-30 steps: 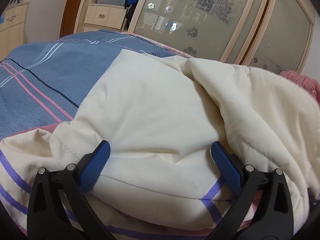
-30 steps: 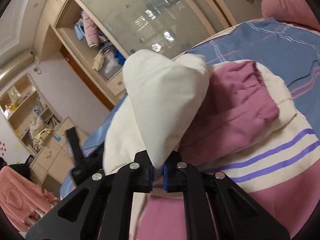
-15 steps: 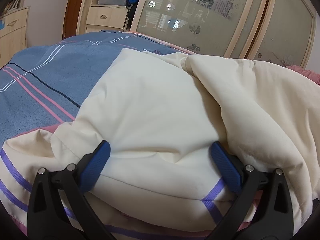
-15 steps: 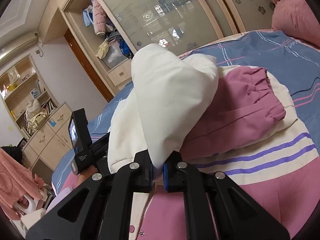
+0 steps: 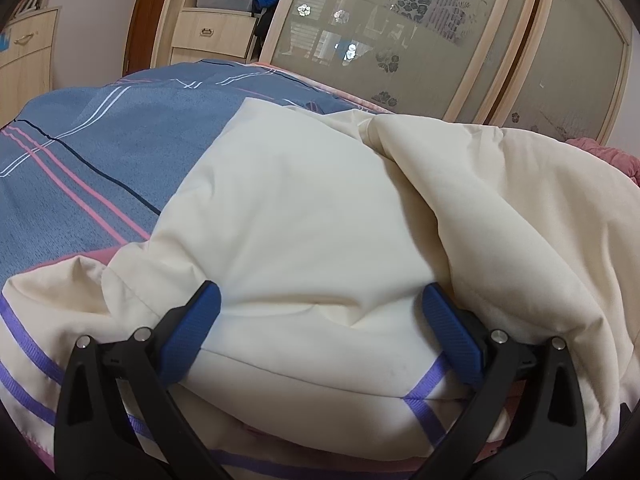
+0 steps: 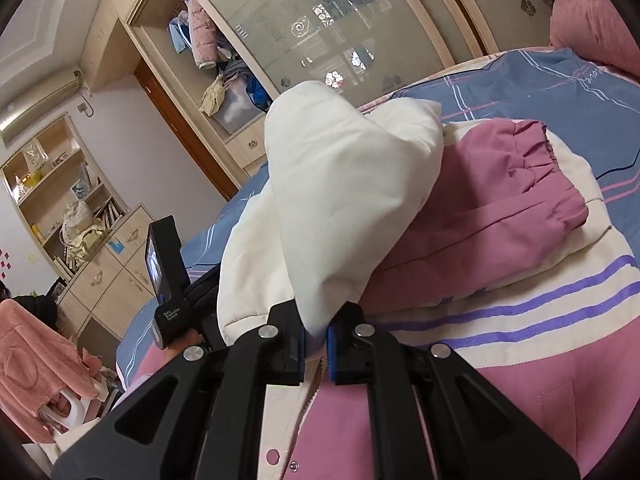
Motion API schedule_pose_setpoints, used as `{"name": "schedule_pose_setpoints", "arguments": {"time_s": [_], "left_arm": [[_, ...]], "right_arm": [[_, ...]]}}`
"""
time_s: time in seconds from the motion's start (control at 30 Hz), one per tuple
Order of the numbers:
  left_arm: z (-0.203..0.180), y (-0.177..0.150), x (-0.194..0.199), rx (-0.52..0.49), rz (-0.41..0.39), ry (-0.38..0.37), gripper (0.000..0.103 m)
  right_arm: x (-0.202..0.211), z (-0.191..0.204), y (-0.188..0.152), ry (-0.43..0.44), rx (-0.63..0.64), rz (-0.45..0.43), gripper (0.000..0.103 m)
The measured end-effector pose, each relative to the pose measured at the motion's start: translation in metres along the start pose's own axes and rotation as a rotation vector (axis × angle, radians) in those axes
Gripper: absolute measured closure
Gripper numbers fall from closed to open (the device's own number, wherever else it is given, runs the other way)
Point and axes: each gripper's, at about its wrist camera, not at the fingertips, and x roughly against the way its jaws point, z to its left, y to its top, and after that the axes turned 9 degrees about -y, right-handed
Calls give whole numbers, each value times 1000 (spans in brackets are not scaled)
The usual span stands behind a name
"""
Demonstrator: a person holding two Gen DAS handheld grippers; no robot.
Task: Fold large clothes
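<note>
Centrally, cream padded jacket [image 5: 320,216] with pink panels and purple stripes, spread on blue striped bedspread [image 5: 80,168]. Pink sleeve [image 6: 492,204] with gathered cuff folded across the body, at 2 o'clock from right gripper [image 6: 316,340]. Right gripper pinched tight on a cream fold of the jacket, fold lifted and puffed above the blue pads. Left gripper [image 5: 320,312] spread wide, blue pads [image 5: 192,332] pressed against either side of a cream bulge, clamping nothing. At 12 o'clock, frosted sliding wardrobe doors [image 5: 400,28]. At 9 o'clock in right view, wooden shelving [image 6: 60,200].
</note>
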Motion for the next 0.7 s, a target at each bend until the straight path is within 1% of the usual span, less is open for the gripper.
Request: {"name": "schedule_pose_setpoints", "arguments": {"time_s": [0.1, 0.27, 0.37, 0.5, 0.57, 0.63, 0.7], "left_arm": [[0, 0, 0, -1, 0, 1, 2], [1, 0, 1, 3, -3, -6, 2], [1, 0, 2, 5, -5, -10, 2], [0, 0, 3, 7, -7, -14, 2], [1, 0, 2, 8, -8, -15, 2], [1, 0, 2, 9, -8, -15, 2], [1, 0, 2, 9, -9, -15, 2]], "right_arm": [[-6, 0, -1, -39, 11, 14, 95], [-22, -10, -4, -82, -27, 87, 92], [-26, -14, -5, -89, -44, 104, 91], [-26, -18, -4, -89, -69, 104, 91], [-26, -19, -4, -92, -72, 111, 85], [-27, -20, -5, -125, -65, 111, 73], [-27, -20, -4, -138, -62, 106, 68]]}}
